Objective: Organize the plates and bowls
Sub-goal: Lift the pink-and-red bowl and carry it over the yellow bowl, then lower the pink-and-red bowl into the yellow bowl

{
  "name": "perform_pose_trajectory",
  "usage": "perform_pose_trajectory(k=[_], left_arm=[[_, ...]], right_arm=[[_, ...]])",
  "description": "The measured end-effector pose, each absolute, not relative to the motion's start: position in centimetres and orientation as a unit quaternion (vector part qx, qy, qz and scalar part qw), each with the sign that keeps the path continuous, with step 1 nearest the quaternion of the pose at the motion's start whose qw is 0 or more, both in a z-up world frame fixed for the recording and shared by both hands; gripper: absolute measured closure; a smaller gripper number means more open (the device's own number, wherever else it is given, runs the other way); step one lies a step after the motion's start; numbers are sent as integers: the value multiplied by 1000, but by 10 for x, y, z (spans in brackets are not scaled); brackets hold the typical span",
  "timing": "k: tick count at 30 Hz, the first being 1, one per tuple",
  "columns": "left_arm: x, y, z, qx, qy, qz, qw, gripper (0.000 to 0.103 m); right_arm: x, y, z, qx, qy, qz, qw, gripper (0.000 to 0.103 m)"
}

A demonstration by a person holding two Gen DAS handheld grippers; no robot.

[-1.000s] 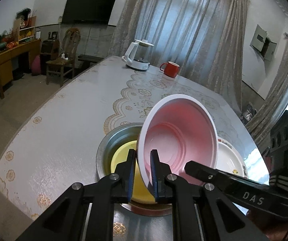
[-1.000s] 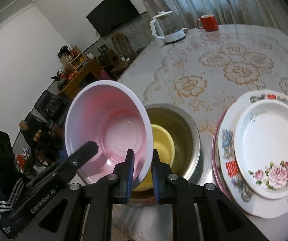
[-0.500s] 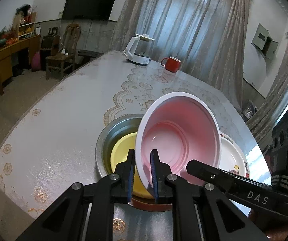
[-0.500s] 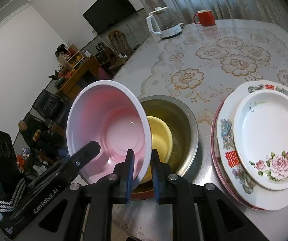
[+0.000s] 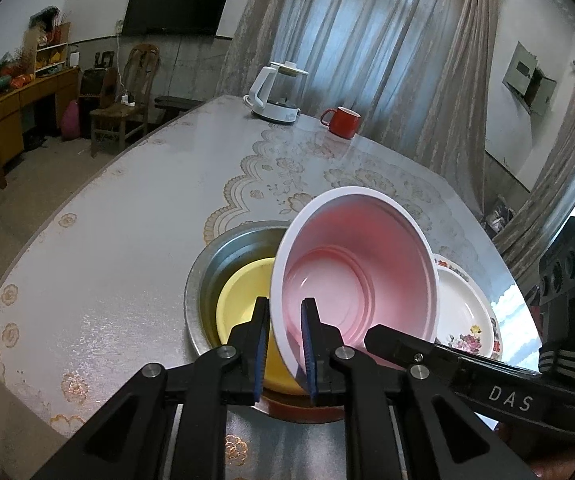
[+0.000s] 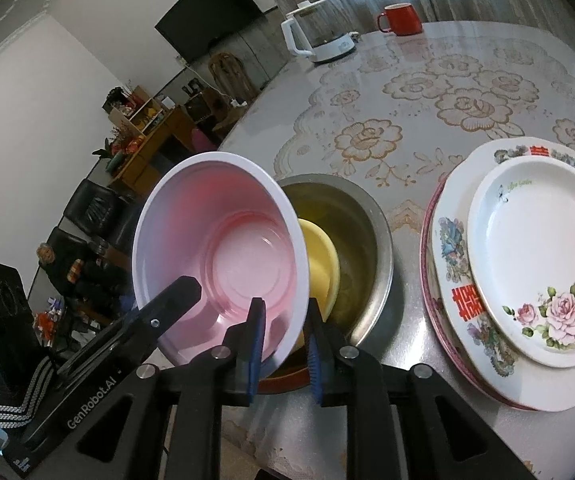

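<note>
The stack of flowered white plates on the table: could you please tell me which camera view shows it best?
The right wrist view: the stack of flowered white plates lies nearly whole there, with rose and red patterns clear. In the left wrist view only a sliver of it shows behind the tilted pink plastic bowl.

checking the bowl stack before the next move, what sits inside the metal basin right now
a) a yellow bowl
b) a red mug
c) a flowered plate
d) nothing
a: a yellow bowl lies inside the metal basin, while the pink bowl is held tilted above it; the red mug stands at the far end of the table and the flowered plate lies on the plate stack beside the basin.
</note>
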State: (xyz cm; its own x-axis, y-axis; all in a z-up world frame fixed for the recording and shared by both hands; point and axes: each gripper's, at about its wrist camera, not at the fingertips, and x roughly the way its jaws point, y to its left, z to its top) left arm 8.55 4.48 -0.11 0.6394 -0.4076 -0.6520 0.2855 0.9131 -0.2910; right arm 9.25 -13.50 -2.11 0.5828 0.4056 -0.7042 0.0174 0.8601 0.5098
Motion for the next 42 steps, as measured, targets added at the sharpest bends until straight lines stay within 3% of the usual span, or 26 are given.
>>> perform_pose_trajectory(k=[21, 25, 35, 37, 42], left_arm=[[92, 48, -14, -85, 397, -191, 893, 84], [93, 57, -10, -105, 389, -183, 897, 70], [92, 82, -6, -145, 373, -156, 903, 65], [89, 87, -4, -150, 367, -149, 906, 57], [87, 91, 0, -134, 357, -127, 916, 53]], right_arm=[[92, -137, -32, 262, 462, 102, 841, 83], [94, -140, -32, 267, 461, 98, 841, 79], [108, -144, -29, 262, 455, 85, 847, 75], [109, -144, -27, 261, 454, 87, 848, 75], [104, -148, -20, 256, 435, 82, 860, 74]])
